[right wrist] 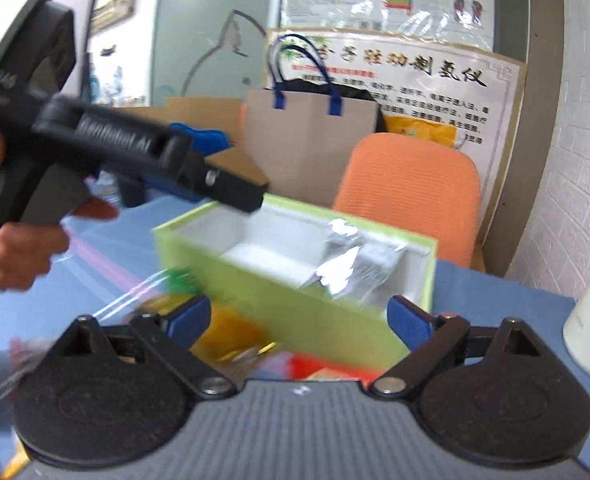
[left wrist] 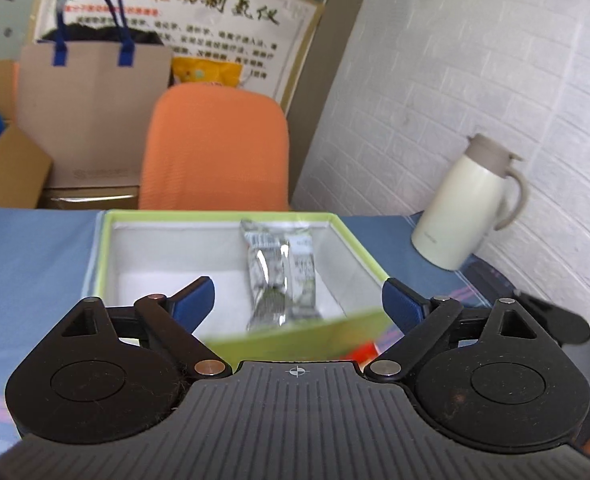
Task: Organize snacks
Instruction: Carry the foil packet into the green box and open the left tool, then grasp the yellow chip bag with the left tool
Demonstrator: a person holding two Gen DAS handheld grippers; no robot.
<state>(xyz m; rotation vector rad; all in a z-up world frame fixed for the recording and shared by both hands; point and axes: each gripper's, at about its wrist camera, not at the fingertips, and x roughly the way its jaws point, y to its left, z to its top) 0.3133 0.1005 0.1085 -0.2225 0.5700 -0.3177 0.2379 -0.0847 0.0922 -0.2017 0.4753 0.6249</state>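
Observation:
A lime-green box (left wrist: 107, 240) with a white inside stands on the blue tablecloth. Two silver snack packets (left wrist: 281, 272) lie in its right half. My left gripper (left wrist: 298, 294) hovers just in front of the box's near wall, open, with nothing between its blue pads. In the right wrist view the same box (right wrist: 279, 296) sits ahead with the silver packets (right wrist: 359, 268) inside. My right gripper (right wrist: 299, 318) is open and empty, above blurred loose snacks: an orange-yellow packet (right wrist: 231, 332) and a red one (right wrist: 315, 364). The left gripper's body (right wrist: 143, 152), held in a hand, reaches over the box's far-left corner.
A cream thermos jug (left wrist: 469, 208) stands at the table's right edge by a white brick wall. An orange chair (left wrist: 215, 148) is behind the table, with a brown paper bag (left wrist: 91, 108) and cardboard boxes beyond. Blue cloth (left wrist: 27, 256) lies left of the box.

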